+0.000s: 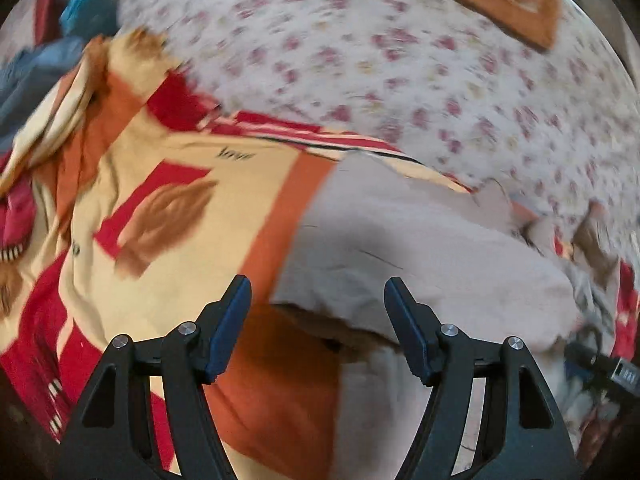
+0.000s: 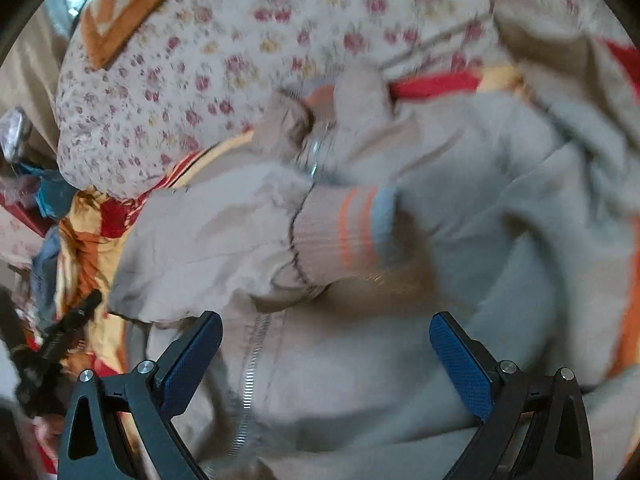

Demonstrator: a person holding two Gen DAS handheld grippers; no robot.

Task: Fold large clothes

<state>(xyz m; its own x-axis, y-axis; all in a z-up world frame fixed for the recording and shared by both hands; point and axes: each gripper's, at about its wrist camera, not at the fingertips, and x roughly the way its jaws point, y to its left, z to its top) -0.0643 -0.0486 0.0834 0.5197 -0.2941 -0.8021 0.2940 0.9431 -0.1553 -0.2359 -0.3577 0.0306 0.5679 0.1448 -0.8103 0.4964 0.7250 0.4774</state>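
Note:
A pale beige-grey zip jacket (image 2: pixel 360 360) lies spread on a bed. One sleeve is folded across it, with a ribbed cuff (image 2: pixel 340 236) striped orange and blue. Its zipper (image 2: pixel 252 376) runs down at lower left. In the left wrist view the jacket's edge (image 1: pixel 420 264) lies over a cream, red and orange bedsheet (image 1: pixel 168 208). My left gripper (image 1: pixel 318 292) is open and empty just above that edge. My right gripper (image 2: pixel 326 332) is open and empty over the jacket's body, below the cuff.
A white floral quilt (image 1: pixel 380 60) lies bunched behind the jacket, also in the right wrist view (image 2: pixel 180 80). Blue and other clothes (image 1: pixel 48 60) are heaped at the far left. My left gripper's dark body (image 2: pixel 52 344) shows at the right view's left edge.

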